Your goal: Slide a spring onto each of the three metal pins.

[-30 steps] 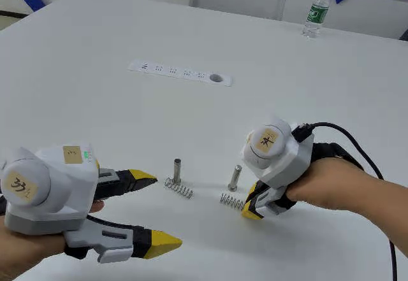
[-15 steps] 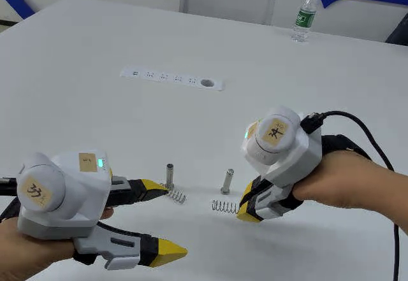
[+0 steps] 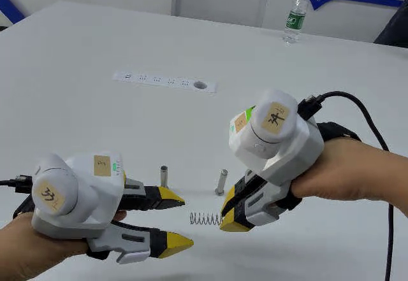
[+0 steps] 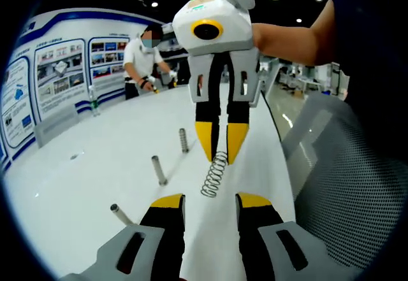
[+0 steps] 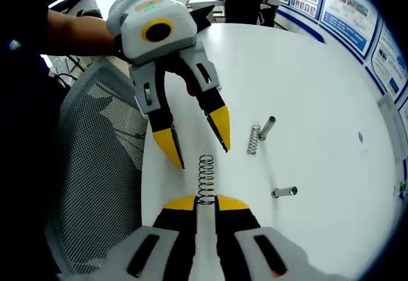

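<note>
My right gripper [image 3: 228, 222] is shut on one end of a small wire spring [image 3: 204, 218], which sticks out to the left. My left gripper [image 3: 178, 221] faces it, open, with the spring's free end just short of its yellow tips. In the left gripper view the spring [image 4: 214, 175] hangs from the right gripper [image 4: 220, 148] above my own open left gripper [image 4: 210, 201]. Two upright metal pins [image 3: 164, 175] [image 3: 221, 181] stand behind; a third pin [image 4: 118, 213] appears lower left. In the right gripper view the right gripper [image 5: 205, 202] pinches the spring [image 5: 205, 178]; a second spring [image 5: 254, 139] lies beside a pin [image 5: 268, 127].
A white power strip [image 3: 164, 81] lies mid-table and a water bottle [image 3: 294, 14] stands at the far edge. A black cable [image 3: 357, 102] trails from the right gripper. A mesh chair [image 5: 105, 160] is near the table edge. A person [image 4: 146, 61] stands in the background.
The right gripper has carried the spring to the left, toward the left gripper. The left gripper has moved right, and its upper jaw now covers the spring beside the left pin.
</note>
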`<act>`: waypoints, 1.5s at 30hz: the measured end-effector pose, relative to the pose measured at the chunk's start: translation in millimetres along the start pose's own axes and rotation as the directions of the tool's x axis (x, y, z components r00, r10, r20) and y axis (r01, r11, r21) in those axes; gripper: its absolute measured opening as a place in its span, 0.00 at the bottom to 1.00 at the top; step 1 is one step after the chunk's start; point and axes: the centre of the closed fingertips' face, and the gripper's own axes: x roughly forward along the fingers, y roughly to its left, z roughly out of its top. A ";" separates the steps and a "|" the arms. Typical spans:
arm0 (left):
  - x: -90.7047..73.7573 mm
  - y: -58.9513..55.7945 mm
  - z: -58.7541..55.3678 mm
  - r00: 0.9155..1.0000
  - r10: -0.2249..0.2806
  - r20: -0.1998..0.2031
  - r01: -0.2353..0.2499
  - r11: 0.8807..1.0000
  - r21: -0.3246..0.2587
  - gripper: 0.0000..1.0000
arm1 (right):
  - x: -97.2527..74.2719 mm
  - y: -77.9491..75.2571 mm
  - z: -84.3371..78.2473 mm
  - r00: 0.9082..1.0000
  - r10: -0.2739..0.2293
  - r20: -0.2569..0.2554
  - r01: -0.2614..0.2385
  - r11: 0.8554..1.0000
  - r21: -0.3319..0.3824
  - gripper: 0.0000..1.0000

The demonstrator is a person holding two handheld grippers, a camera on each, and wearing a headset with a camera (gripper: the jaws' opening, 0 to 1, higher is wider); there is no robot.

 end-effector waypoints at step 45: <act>7.4 -15.4 4.8 0.998 -0.063 0.009 0.062 0.997 0.040 0.11 | -11.4 16.6 44.4 0.998 0.007 0.062 0.001 0.992 -0.127 0.12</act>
